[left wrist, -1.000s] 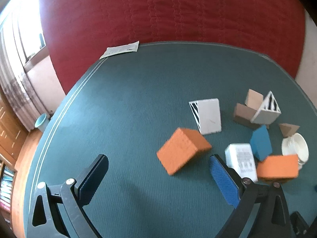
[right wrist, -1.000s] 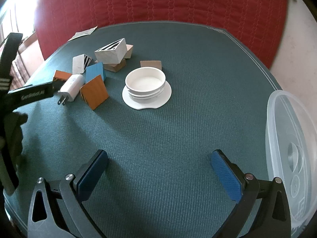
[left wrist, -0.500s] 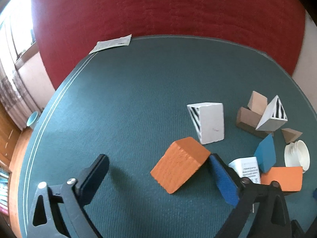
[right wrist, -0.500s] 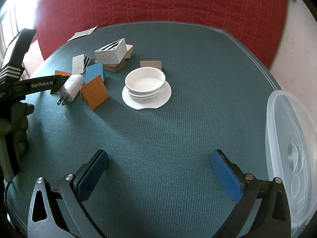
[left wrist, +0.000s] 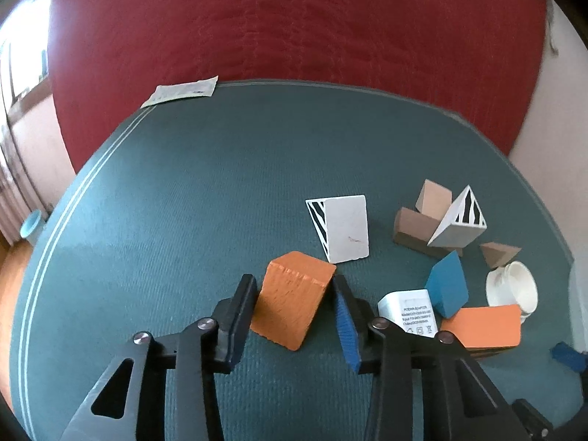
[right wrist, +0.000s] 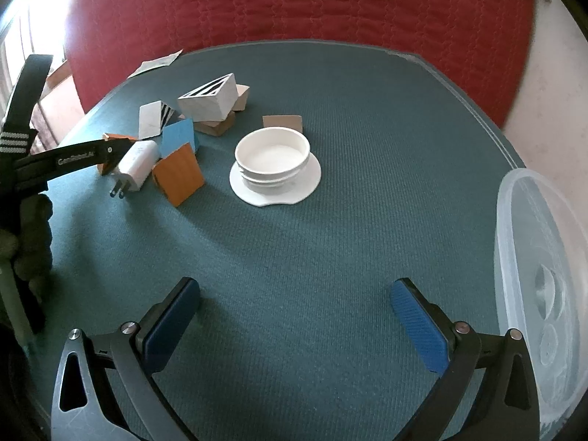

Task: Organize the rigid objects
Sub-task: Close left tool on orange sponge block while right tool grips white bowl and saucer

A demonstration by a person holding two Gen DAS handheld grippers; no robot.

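My left gripper (left wrist: 294,312) is closed around an orange wedge block (left wrist: 294,299) on the green table; both pads touch its sides. Just beyond stands a white block with black stripes (left wrist: 341,228). To the right lie a white power adapter (left wrist: 411,310), a blue block (left wrist: 448,286), a flat orange block (left wrist: 481,325), brown blocks (left wrist: 415,226) and a striped white prism (left wrist: 459,224). My right gripper (right wrist: 294,325) is open and empty over bare table, well short of the white bowl (right wrist: 272,156) on its saucer.
A clear plastic lid (right wrist: 544,294) lies at the table's right edge. A paper slip (left wrist: 180,92) sits at the far left rim. A red quilted backrest (left wrist: 294,22) rises behind the table. The left gripper's arm (right wrist: 70,158) shows at the left of the right wrist view.
My left gripper moved forward over the orange wedge block and its jaws closed from wide open onto the block's sides. The right gripper has not moved.
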